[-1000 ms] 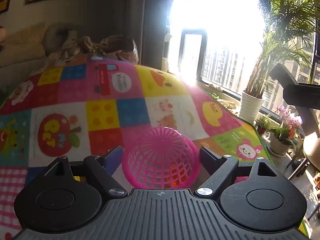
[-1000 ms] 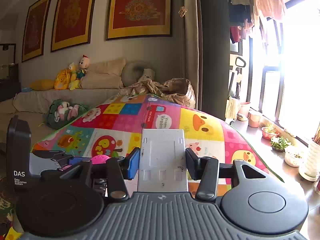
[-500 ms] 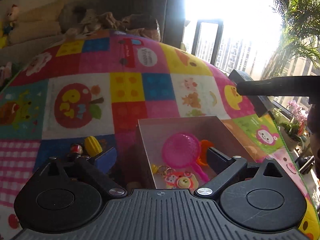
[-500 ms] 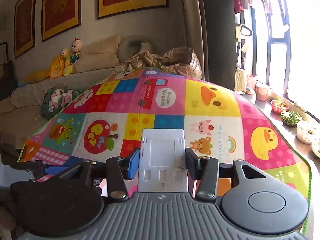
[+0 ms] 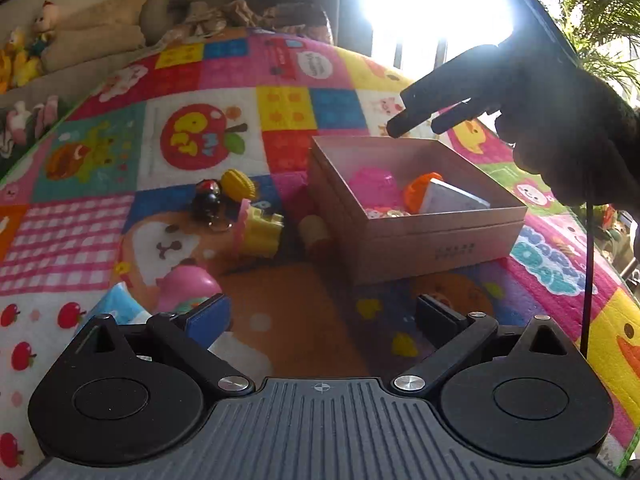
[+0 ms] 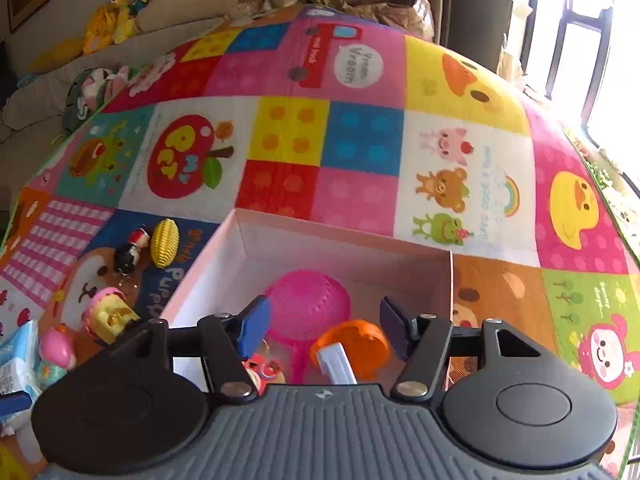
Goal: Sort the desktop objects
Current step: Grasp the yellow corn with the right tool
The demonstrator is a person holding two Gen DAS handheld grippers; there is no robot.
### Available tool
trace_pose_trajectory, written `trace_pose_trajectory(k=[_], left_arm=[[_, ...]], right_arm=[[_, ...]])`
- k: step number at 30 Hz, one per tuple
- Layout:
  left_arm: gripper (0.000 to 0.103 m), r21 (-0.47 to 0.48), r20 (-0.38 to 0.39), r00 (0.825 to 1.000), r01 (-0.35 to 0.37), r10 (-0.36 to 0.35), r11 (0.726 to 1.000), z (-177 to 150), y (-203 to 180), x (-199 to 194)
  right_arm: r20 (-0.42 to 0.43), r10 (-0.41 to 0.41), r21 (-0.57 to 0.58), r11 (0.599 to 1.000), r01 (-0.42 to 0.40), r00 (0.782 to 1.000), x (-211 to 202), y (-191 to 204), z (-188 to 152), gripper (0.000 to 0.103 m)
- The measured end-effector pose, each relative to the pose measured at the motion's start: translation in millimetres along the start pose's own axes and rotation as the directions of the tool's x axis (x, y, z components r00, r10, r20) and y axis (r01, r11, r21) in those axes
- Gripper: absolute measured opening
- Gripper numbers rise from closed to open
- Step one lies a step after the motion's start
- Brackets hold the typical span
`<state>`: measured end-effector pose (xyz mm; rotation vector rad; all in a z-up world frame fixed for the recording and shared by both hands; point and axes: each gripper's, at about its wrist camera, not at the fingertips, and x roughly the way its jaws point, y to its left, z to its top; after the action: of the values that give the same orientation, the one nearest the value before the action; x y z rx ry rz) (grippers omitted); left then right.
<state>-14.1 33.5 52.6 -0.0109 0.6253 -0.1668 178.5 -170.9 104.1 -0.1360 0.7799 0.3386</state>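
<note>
Both grippers — left gripper (image 5: 323,312), right gripper (image 6: 326,326) — gape wide, empty (one box (image 6: 200,268), one pink strainer (image 6: 307,305)).

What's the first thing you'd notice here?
The cardboard box in the middle of the bright patchwork play mat, with a pink strainer and an orange lid inside. Left of it, a yellow corn toy lies on the mat.
</note>
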Motion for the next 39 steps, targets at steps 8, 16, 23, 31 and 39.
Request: trace_pose_trajectory(k=[8, 16, 23, 31, 39], left_arm=[[0.102, -0.129, 0.044, 0.988, -0.142, 0.149, 0.981, -2, 60, -16], [0.102, -0.196, 0.031, 0.990, -0.131, 0.139, 0.972, -16, 85, -21], [0.103, -0.196, 0.032, 0.994, -0.095, 0.103, 0.976, -23, 84, -27], [0.103, -0.135, 0.045, 0.996, -0.075, 0.082, 0.988, -22, 64, -32], [0.103, -0.158, -0.025, 0.976, -0.219, 0.218, 0.963, -28, 59, -24]], right_arm=[[-0.076, 0.202, -0.047, 0.977, -0.206, 0.976, 43, 111, 67, 0.041], [-0.197, 0.052, 0.025, 0.999, -0.048, 0.979, 153, 154, 85, 0.041], [-0.245, 0.060, 0.006, 0.998, -0.060, 0.968, 155, 151, 67, 0.030], [-0.106, 0.305, -0.094, 0.945, -0.315, 0.946, 7, 125, 25, 0.030], [-0.071, 0.224, -0.143, 0.962, -0.232, 0.972, -67, 67, -85, 0.030]])
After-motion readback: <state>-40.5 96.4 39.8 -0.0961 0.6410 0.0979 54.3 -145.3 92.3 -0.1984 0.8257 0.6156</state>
